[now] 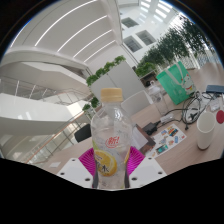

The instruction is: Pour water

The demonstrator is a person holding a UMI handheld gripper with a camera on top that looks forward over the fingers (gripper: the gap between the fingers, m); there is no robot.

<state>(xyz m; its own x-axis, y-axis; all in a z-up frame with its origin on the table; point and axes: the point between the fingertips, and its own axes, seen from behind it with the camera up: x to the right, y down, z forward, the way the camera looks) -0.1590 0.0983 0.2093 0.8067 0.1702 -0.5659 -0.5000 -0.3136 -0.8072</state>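
A clear plastic bottle [111,140] with a pale yellow cap and a label with lemon pictures stands upright between my fingers. My gripper [112,162] is shut on the bottle: the pink pads [96,160] press on it at either side. The bottle is held above a white table [170,130]. A white cup [204,131] stands on that table, beyond the bottle to the right.
Cables, small boxes and papers [168,135] lie on the table between the bottle and the cup. A green bag or chair [172,80] and potted plants [108,70] stand farther back. A large atrium with white balconies lies to the left.
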